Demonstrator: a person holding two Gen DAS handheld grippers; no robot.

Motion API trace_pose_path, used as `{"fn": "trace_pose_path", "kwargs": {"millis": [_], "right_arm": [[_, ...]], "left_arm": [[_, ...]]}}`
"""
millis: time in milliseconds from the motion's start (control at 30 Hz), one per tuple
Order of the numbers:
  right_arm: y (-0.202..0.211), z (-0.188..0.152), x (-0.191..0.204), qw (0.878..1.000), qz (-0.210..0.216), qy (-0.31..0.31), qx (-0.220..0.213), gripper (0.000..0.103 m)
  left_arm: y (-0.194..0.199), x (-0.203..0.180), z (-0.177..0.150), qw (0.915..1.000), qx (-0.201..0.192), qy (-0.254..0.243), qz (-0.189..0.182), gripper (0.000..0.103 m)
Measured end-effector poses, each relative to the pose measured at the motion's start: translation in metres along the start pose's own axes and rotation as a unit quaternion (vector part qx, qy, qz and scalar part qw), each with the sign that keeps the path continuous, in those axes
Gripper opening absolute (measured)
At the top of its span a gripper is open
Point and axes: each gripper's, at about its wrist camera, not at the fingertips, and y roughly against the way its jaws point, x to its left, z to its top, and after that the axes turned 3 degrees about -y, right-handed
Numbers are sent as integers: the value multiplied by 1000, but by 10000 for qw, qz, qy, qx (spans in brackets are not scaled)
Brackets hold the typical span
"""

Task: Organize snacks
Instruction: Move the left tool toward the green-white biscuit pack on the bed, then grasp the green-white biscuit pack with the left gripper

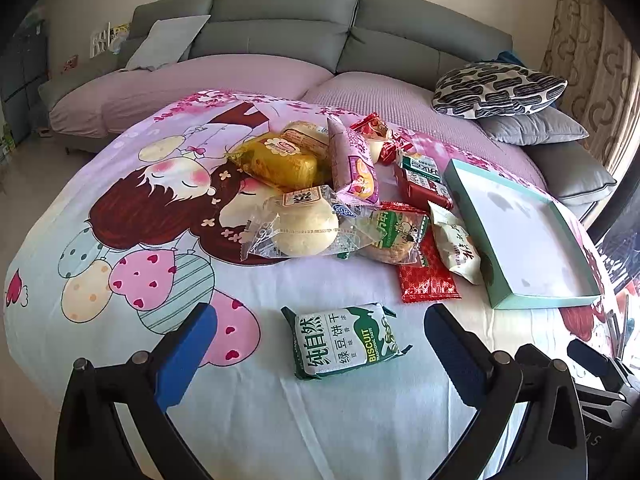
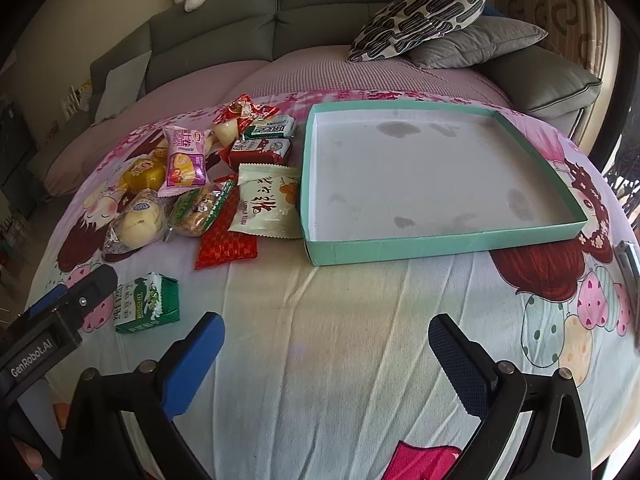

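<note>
teal box [image 2: 440,246], green biscuit pack [image 1: 344,342]

Glossy plastic snack wrappers [image 1: 344,342], matt cardboard tray [image 2: 440,246], creased cloth [image 2: 320,340]

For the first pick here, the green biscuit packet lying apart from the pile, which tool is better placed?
Left. The green biscuit packet lies right between the open left tool's fingertips. The right tool, also open, faces bare cloth before the empty teal box, with the packet off to its left.

2 low wrist views facing sofa [image 1: 280,20], sharing snacks [image 1: 320,200]
</note>
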Motion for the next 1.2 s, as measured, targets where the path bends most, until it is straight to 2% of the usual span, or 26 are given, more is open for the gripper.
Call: {"fn": "trace_pose_path", "kwargs": {"millis": [167,367,500,633,733,767,833,1000,1100,1200], "right_arm": [[-1,1,-1,9998,-190,-6,-54,103],[-4,1,-3,9998,-156,-64,-86,103],[-8,1,-2,9999,-53,-102,-67,103],[-7,3,5,9998,104,14,-186,103],[-9,7,12,9994,248,63,-224,103],[-11,8,14,9994,268,96,-216,103],[-14,8,19,9992,281,163,-221,103],[-20,14,25,9991,274,239,-199,103],[-22,20,27,9991,277,231,-217,103],[-22,26,31,9991,267,216,-250,98]], "left_arm": [[-1,-1,0,10000,8,-4,-22,103],[-4,-3,0,9999,118,-57,18,103],[-18,-3,-3,9983,561,-16,170,103],[-33,-4,-6,9958,910,104,33,103],[-43,-8,-8,9937,1109,153,12,96],[-47,-7,-9,9928,1180,217,-14,89],[-53,-7,-8,9913,1279,318,-75,85],[-54,-9,-8,9918,1239,279,-143,67],[-53,-7,-7,9920,1202,335,-208,64],[-50,-1,-6,9919,1159,427,-283,63]]}}
